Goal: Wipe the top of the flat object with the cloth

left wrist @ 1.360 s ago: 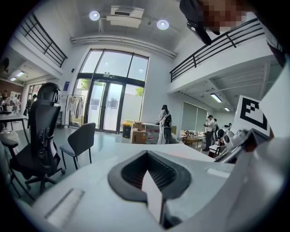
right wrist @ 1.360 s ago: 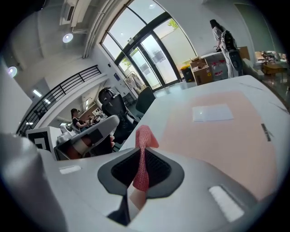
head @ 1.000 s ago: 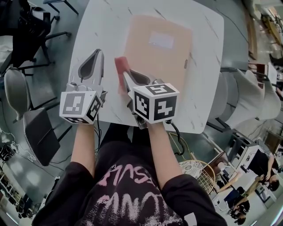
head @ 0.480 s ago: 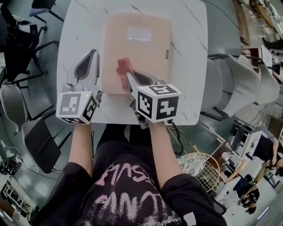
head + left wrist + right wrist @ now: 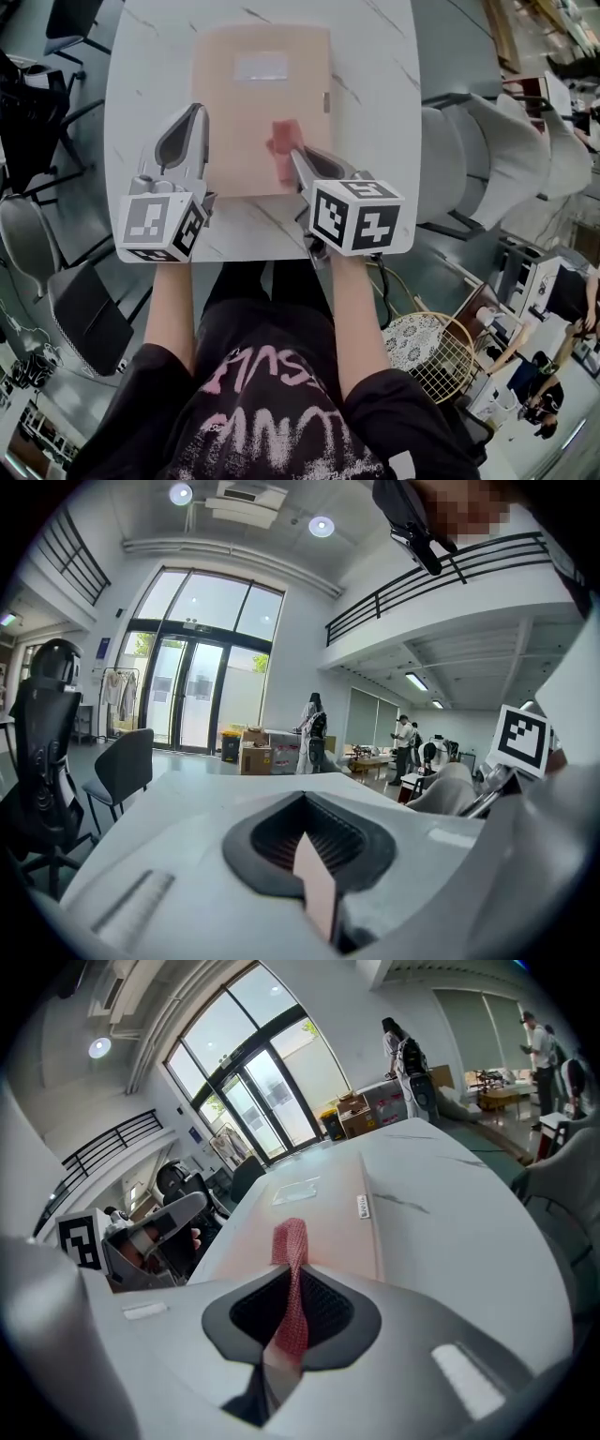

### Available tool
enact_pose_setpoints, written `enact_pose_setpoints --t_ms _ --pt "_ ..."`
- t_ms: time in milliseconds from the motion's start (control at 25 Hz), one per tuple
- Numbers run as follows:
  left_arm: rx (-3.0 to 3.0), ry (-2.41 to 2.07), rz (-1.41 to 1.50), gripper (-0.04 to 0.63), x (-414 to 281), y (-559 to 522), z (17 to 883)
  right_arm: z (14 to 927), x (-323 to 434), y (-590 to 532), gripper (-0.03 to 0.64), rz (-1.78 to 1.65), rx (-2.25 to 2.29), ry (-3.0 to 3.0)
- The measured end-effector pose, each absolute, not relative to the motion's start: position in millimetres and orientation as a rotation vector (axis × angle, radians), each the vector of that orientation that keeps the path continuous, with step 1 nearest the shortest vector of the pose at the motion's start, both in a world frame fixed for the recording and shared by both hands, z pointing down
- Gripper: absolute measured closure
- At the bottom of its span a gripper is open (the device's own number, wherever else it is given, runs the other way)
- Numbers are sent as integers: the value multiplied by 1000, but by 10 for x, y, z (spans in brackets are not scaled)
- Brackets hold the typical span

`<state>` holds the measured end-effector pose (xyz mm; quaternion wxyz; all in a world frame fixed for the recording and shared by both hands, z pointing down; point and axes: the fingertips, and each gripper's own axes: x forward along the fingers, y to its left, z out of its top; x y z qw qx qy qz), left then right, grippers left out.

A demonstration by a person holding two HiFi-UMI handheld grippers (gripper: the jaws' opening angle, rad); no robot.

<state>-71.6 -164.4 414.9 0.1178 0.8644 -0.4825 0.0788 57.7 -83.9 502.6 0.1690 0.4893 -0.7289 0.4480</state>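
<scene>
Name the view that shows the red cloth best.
Right gripper view: the cloth sits centred, pinched in the right tongs, weave visible. Head view shows it small over the folder; left gripper view misses it.

The person wears a black short-sleeved T-shirt (image 5: 187, 422) with pink brush-style lettering (image 5: 272, 398) across the chest, and dark trousers (image 5: 277, 291). The left hand-held gripper (image 5: 195, 114) and the right hand-held gripper (image 5: 294, 156) each have a smooth white shell that narrows toward the jaws. Each shell has a dark grey, teardrop-shaped ribbed recess (image 5: 309, 841) on its side. At the rear of each sits a white cube (image 5: 161, 227) printed with black square markers. A dark cable (image 5: 380, 281) runs from beneath the right one's cube.
</scene>
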Motion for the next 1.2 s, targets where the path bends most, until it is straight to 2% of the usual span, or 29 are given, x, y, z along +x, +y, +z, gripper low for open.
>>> enact_pose_setpoints --t_ms 440,1200 --pt "2520 -1425 227 594 -769 -1598 4136 5053 1231 -780 568 1290 1585 -1967" --pt "2499 -1446 199 594 -932 -1631 4041 4556 1104 -1171 565 926 1695 -2274"
